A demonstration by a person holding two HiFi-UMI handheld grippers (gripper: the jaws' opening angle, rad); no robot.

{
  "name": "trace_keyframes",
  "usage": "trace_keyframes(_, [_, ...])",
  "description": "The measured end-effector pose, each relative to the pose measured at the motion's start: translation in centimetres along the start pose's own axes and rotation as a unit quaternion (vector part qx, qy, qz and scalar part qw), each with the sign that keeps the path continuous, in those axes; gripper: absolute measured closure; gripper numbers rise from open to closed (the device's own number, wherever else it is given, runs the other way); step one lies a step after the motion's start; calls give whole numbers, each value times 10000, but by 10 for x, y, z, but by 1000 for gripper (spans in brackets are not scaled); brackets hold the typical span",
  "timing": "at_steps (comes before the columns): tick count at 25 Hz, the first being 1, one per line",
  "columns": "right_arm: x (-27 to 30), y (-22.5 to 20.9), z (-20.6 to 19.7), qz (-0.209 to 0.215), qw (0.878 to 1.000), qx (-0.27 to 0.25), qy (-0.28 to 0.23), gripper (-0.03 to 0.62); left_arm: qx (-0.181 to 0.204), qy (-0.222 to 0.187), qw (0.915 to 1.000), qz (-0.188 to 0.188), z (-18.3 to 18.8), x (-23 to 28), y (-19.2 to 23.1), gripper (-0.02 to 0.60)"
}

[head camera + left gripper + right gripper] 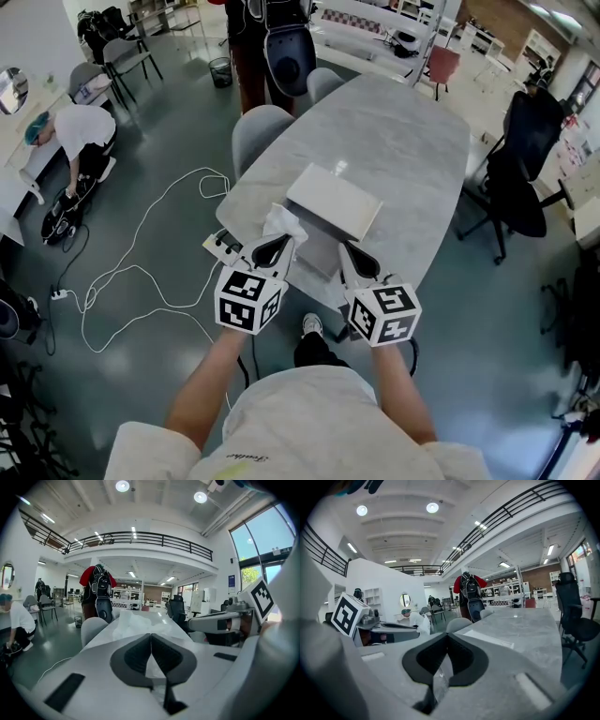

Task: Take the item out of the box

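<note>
A flat white box (335, 200) lies on the grey marble table (403, 141); the right gripper view shows the box (487, 639) as a low slab ahead. Crumpled white plastic wrapping (281, 223) lies at the box's near left corner. My left gripper (281, 242) is at this wrapping. In the left gripper view the left gripper (151, 637) is shut, with the wrapping (133, 620) bunched just past the pads and showing in the slit below them. My right gripper (349, 248) is near the table's front edge; close up, the right gripper (447, 639) is shut on a strip of clear plastic film (440, 677).
Two grey chairs (258, 127) stand at the table's left side and a black office chair (525, 159) at its right. A person with a backpack (272, 47) stands at the far end. Another person (80, 131) crouches on the floor beside a white cable (159, 244).
</note>
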State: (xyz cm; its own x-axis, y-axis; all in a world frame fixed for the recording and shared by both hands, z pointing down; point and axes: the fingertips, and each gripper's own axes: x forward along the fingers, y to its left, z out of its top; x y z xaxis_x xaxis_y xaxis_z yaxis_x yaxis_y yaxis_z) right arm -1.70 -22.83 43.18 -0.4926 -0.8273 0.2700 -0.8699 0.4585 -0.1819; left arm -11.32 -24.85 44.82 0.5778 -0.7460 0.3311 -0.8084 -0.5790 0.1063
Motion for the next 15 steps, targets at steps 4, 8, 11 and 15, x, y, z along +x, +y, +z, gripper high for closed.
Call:
trace_keyframes(4, [-1,4,-1,32,10000,-33,25,589,-65,15,10000,16,-2,-3,1,568])
trace_keyframes(8, [-5,4,-1,43,10000,-49,26,589,-117,11,9999,22,-3,-4,-2,568])
trace_keyframes(11, [-6,5,-3,54,10000,-52,27,589,-151,25,9999,22,-7,-4,-2,568])
trace_keyframes(15, [-6,5,-3,75,9999,-76,40,589,-163,55,9998,36,-8,-4,-2,568])
